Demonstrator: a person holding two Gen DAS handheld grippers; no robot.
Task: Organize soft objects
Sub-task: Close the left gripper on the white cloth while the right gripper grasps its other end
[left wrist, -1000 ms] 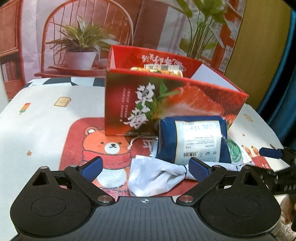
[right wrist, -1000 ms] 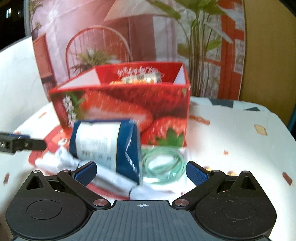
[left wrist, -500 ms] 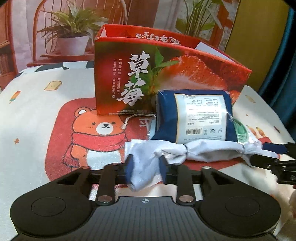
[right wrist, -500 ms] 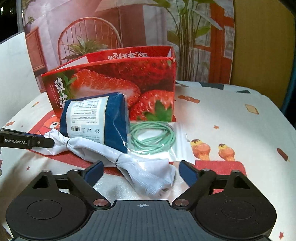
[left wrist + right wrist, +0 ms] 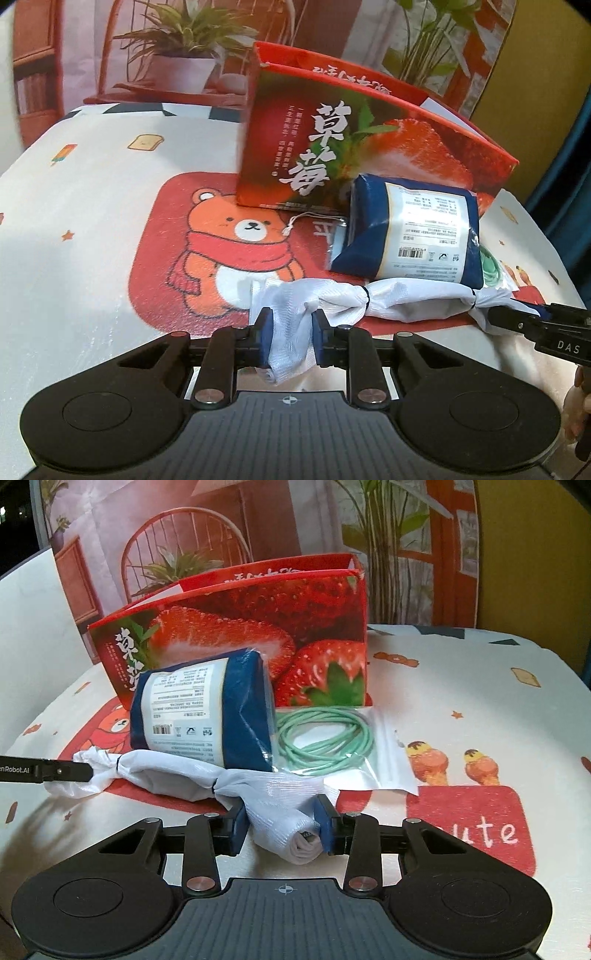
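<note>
A white cloth bundle (image 5: 406, 301), tied at two places with black bands, lies stretched in front of a red strawberry box (image 5: 373, 147). My left gripper (image 5: 289, 341) is shut on one end of the cloth. My right gripper (image 5: 281, 829) is shut on the other end (image 5: 280, 812). A blue soft package with a white label (image 5: 417, 236) leans against the box just behind the cloth; it also shows in the right wrist view (image 5: 203, 716). The right gripper's tip (image 5: 532, 323) shows at the right in the left wrist view.
A clear bag with a coiled green cord (image 5: 325, 734) lies right of the blue package. The table wears a white cloth with a red bear print (image 5: 236, 254). A printed backdrop with plants and a chair stands behind the box (image 5: 236, 620).
Both grippers moved in from open to shut on the two ends of the white cloth, left first, then right. The cloth is now pulled out lengthwise between them.
</note>
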